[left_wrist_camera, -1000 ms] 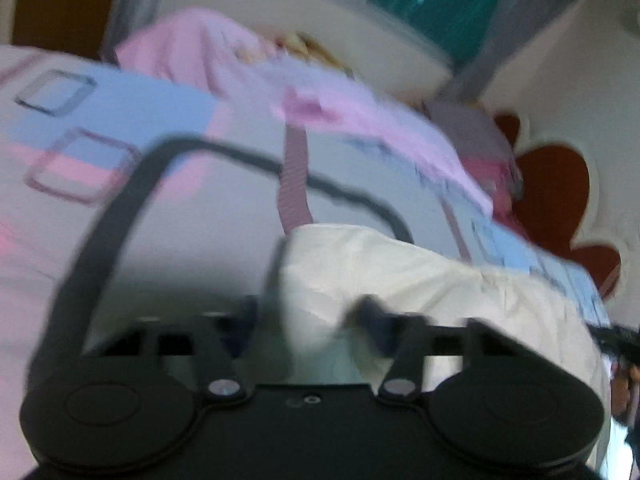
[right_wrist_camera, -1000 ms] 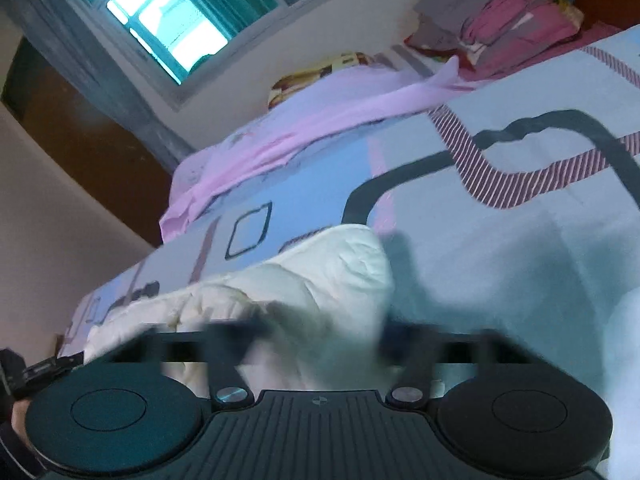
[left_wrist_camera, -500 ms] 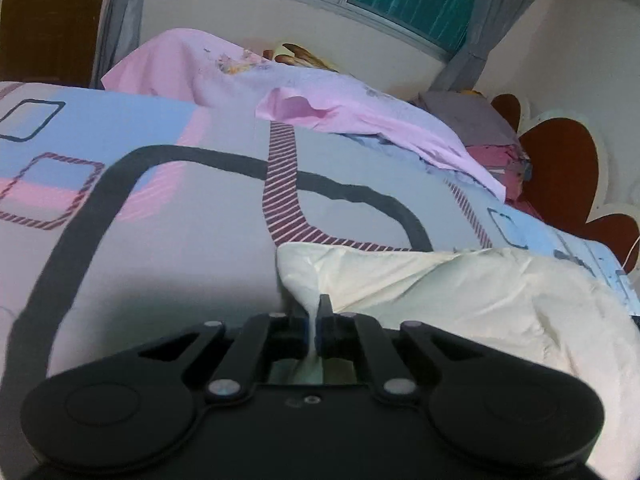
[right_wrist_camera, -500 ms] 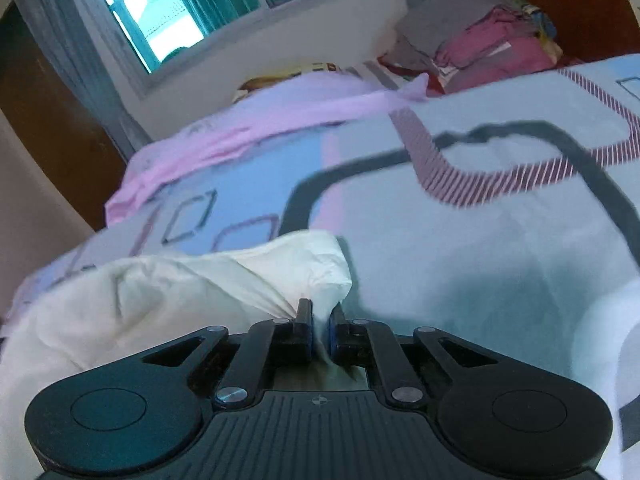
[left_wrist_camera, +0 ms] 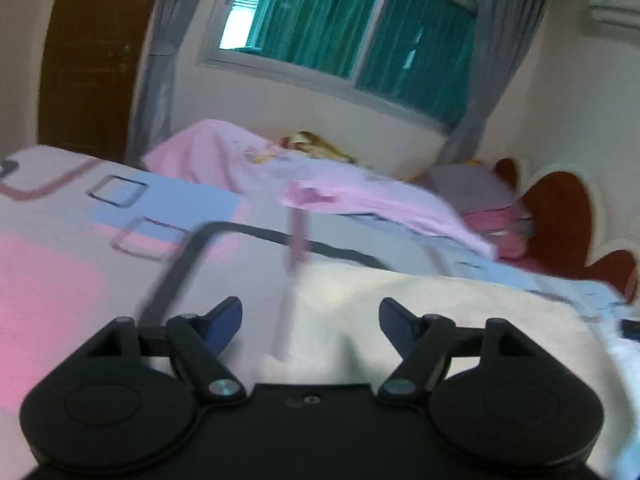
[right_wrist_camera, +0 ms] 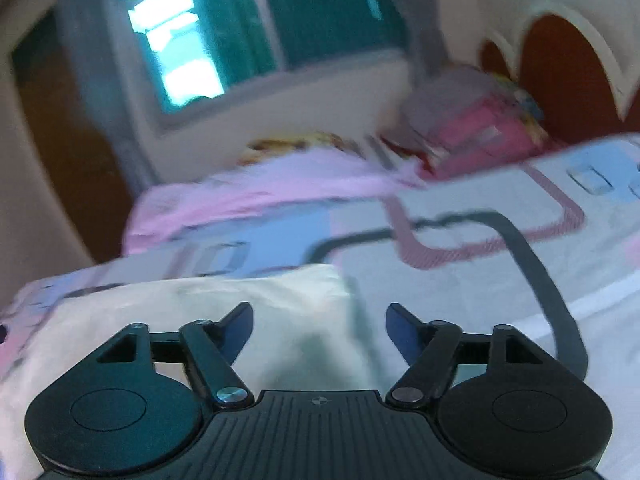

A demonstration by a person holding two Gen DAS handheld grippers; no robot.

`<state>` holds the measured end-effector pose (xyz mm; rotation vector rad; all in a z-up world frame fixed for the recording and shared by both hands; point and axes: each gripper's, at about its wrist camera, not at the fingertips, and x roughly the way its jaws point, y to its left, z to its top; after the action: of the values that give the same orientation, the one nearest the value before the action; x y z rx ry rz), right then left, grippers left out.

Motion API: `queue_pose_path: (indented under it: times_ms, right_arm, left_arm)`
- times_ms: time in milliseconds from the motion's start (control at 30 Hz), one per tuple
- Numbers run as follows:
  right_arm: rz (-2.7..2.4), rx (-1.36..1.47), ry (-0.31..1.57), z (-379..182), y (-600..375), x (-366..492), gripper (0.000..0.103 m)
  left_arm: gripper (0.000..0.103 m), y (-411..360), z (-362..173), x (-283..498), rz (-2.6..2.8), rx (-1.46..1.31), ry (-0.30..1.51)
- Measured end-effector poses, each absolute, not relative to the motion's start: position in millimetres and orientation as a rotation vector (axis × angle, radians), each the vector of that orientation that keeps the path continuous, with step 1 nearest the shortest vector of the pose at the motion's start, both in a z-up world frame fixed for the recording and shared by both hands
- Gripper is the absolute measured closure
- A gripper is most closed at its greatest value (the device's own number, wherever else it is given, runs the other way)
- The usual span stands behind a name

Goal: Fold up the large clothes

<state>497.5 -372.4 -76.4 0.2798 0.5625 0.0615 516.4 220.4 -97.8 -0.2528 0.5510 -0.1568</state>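
Each black tool, left (left_wrist_camera: 310, 317) and right (right_wrist_camera: 319, 322), has blue-padded fingers (left_wrist_camera: 224, 318), silver pivot screws and round housings.

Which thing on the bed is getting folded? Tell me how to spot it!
Find the big bed with the patterned sheet of squares and dark lines under the green-curtained window. The cream garment lies flat nearest the open hand-held grippers, plain and pale, unlike the pink cloth bunched farther back by the wall.

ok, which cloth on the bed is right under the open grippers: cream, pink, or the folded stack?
The cream garment, lying flat directly below both grippers. The pink sheet and the folded stack sit far back near the wall.
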Motion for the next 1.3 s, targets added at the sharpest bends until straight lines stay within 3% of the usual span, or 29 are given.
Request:
queue_pose_path:
  times_ms: [267, 433, 633, 700, 733, 933, 1133, 1300]
  right_arm:
    - [0.239, 0.055, 0.577, -78, -230, 514, 0.044]
    - [0.156, -0.094, 0.68, -129, -189, 534, 0.048]
    - [0.147, 0.042, 0.691, -124, -211, 527, 0.047]
    - [0.117, 0.106, 0.637, -110, -238, 502, 0.016]
    - [0.1, 0.149, 0.62, -107, -255, 486, 0.016]
    - [-0.17, 0.403, 0.65, -110, -354, 404, 0.016]
    - [-0.096, 0.935, 0.641, -147, -391, 366, 0.016]
    - [-0.059, 1.108, 0.572, -166, -389, 377, 0.016]
  left_arm:
    - [0.03, 69, -87, 517, -0.315, -0.104, 0.547]
    - [0.025, 13, -123, 549, -0.284, 0.079, 0.669]
    - [0.023, 22, -128, 544, -0.271, 0.088, 0.696]
    - [0.007, 38, -119, 522, -0.233, 0.099, 0.645]
    - [0.003, 48, -118, 511, -0.203, 0.104, 0.624]
    - [0.003, 135, -126, 446, 0.059, 0.038, 0.648]
    - [0.022, 184, -130, 408, 0.078, -0.469, 0.665]
    - [0.026, 180, -155, 419, 0.002, -0.742, 0.675]
